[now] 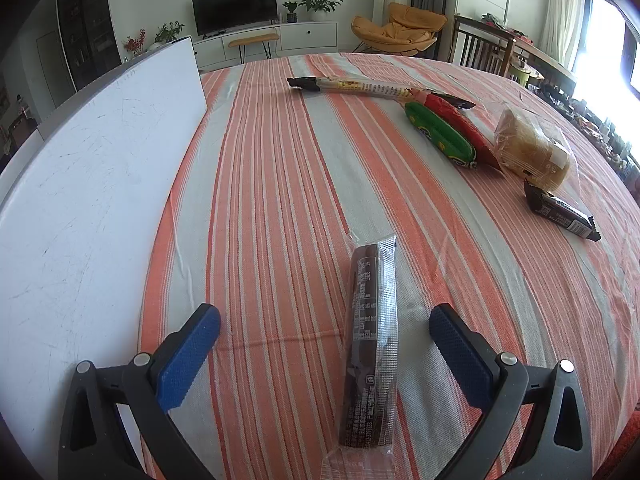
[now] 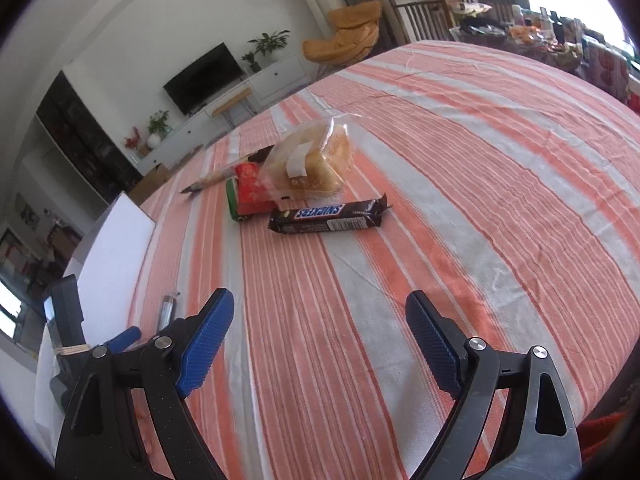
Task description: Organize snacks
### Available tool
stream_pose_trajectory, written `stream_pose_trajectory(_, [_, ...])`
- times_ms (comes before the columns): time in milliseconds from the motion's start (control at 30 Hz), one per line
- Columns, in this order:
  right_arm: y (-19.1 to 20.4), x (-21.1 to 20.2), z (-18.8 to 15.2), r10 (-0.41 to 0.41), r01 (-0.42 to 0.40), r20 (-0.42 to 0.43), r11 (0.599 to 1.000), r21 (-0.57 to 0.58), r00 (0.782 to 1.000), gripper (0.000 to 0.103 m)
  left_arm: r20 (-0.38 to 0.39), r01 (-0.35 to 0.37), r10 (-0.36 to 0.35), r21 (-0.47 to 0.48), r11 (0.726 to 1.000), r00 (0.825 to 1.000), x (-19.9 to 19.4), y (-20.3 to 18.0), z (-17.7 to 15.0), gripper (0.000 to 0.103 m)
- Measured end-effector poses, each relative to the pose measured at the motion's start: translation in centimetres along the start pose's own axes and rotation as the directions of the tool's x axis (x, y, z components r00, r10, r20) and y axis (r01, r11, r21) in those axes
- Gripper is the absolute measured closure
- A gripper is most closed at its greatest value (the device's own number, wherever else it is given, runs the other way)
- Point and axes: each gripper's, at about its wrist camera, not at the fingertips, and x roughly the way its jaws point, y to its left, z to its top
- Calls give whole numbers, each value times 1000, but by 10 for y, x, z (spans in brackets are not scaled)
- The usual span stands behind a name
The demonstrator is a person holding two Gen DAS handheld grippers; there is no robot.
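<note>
A dark chocolate roll in a clear wrapper (image 1: 370,344) lies lengthwise on the striped cloth between the wide-open jaws of my left gripper (image 1: 324,320); neither blue pad touches it. Farther right lie a Snickers bar (image 1: 562,210), a bagged bread loaf (image 1: 532,146), a green packet (image 1: 440,136), a red packet (image 1: 460,124) and a long thin stick pack (image 1: 360,86). My right gripper (image 2: 320,316) is open and empty over bare cloth, with the Snickers bar (image 2: 330,216) and the bread (image 2: 312,158) ahead of it.
A white board (image 1: 88,200) lies along the left side of the table. The left gripper's body (image 2: 68,320) shows at the lower left of the right wrist view. Chairs and a cluttered table (image 2: 520,28) stand beyond the far edge.
</note>
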Motion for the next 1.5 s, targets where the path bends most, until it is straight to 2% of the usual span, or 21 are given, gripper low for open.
stream_pose_trajectory(100, [38, 17, 45, 71, -74, -22, 981, -181, 997, 15, 0, 0, 0, 0, 1000, 1000, 0, 0, 0, 0])
stream_pose_trajectory(167, [58, 38, 70, 127, -142, -75, 958, -249, 989, 16, 0, 0, 0, 0, 1000, 1000, 0, 0, 0, 0])
stream_pose_trajectory(200, [68, 53, 81, 162, -190, -124, 945, -268, 979, 25, 0, 0, 0, 0, 1000, 1000, 0, 0, 0, 0])
stream_pose_trajectory(233, [76, 69, 88, 194, -238, -180, 933, -269, 964, 39, 0, 0, 0, 0, 1000, 1000, 0, 0, 0, 0])
stream_pose_trajectory(267, [83, 87, 93, 213, -274, -239, 926, -260, 947, 47, 0, 0, 0, 0, 1000, 1000, 0, 0, 0, 0])
stream_pose_trajectory(300, [89, 105, 95, 192, -270, -279, 924, -272, 941, 56, 0, 0, 0, 0, 1000, 1000, 0, 0, 0, 0])
stream_pose_trajectory(400, [100, 144, 94, 79, -182, -287, 916, -356, 955, 55, 0, 0, 0, 0, 1000, 1000, 0, 0, 0, 0])
stream_pose_trajectory(500, [97, 175, 96, -6, -108, -295, 924, -368, 955, 60, 0, 0, 0, 0, 1000, 1000, 0, 0, 0, 0])
stream_pose_trajectory(600, [89, 193, 98, -68, -55, -305, 925, -377, 950, 69, 0, 0, 0, 0, 1000, 1000, 0, 0, 0, 0])
stream_pose_trajectory(667, [85, 201, 99, -94, -37, -338, 931, -363, 936, 78, 0, -1, 1, 0, 1000, 1000, 0, 0, 0, 0])
stream_pose_trajectory(767, [85, 208, 98, -124, -8, -351, 936, -352, 928, 79, 0, 0, 0, 0, 1000, 1000, 0, 0, 0, 0])
stream_pose_trajectory(867, [87, 202, 94, -114, -17, -362, 940, -340, 925, 80, 0, 0, 0, 0, 1000, 1000, 0, 0, 0, 0])
stream_pose_trajectory(1033, [71, 146, 80, 59, -141, -367, 969, -201, 929, 80, 0, 0, 0, 0, 1000, 1000, 0, 0, 0, 0])
stream_pose_trajectory(1167, [42, 84, 45, 150, -190, -346, 978, -85, 926, 80, 0, -1, 1, 0, 1000, 1000, 0, 0, 0, 0])
stream_pose_trajectory(1267, [15, 45, 9, 91, -114, -309, 992, -58, 947, 79, 0, -1, 1, 0, 1000, 1000, 0, 0, 0, 0])
stream_pose_trajectory(1367, [2, 26, -21, -67, 39, -237, 992, -123, 969, 79, 0, 0, 0, 0, 1000, 1000, 0, 0, 0, 0])
stream_pose_trajectory(1433, [2, 23, -29, -154, 123, -197, 979, -161, 968, 79, 0, 0, 0, 0, 1000, 1000, 0, 0, 0, 0])
stream_pose_trajectory(1500, [5, 25, -27, -183, 150, -199, 974, -168, 963, 78, 0, 0, 0, 0, 1000, 1000, 0, 0, 0, 0])
